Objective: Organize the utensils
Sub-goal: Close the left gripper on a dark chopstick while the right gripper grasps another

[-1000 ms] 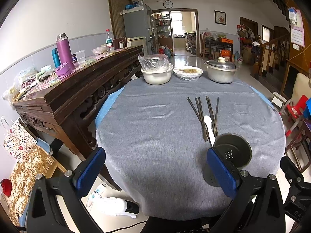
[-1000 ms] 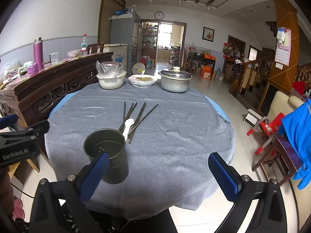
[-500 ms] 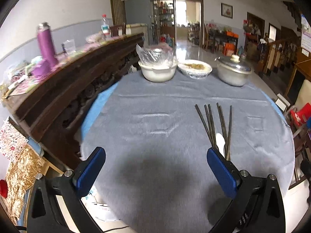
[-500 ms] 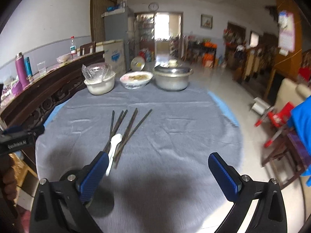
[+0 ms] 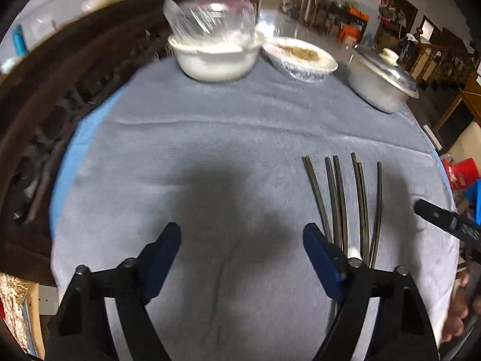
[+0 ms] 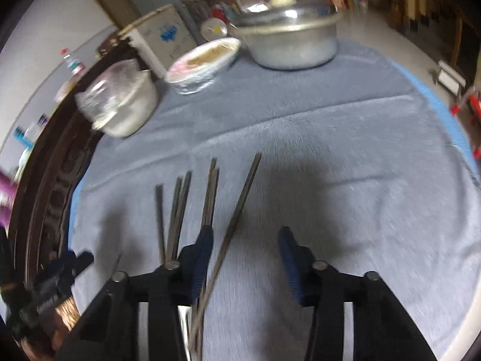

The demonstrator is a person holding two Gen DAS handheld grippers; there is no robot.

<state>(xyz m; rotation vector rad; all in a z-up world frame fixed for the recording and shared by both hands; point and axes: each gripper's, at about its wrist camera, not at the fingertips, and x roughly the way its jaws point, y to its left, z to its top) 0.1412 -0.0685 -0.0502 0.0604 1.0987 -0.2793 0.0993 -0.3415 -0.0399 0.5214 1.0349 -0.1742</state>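
Note:
Several dark chopsticks (image 5: pixel 342 198) lie fanned out on the grey tablecloth (image 5: pixel 210 138), with a white spoon (image 5: pixel 353 252) peeking out under them. My left gripper (image 5: pixel 242 255) is open and empty, low over the cloth, its right finger beside the leftmost chopsticks. In the right wrist view the chopsticks (image 6: pixel 207 198) lie ahead and to the left. My right gripper (image 6: pixel 245 255) is open, and the rightmost chopstick (image 6: pixel 237 213) runs between its fingers, near the left one. The dark utensil holder is out of view.
At the far side of the table stand a white bowl covered with plastic (image 5: pixel 215 57), a wrapped dish of food (image 5: pixel 300 58) and a lidded metal pot (image 5: pixel 380 81). A dark carved wooden sideboard (image 5: pixel 45 96) runs along the left. The other gripper's body (image 5: pixel 445 219) shows at right.
Both grippers have moved forward and down over the table toward the chopsticks. The utensil holder has dropped out of both views. Both stay open.

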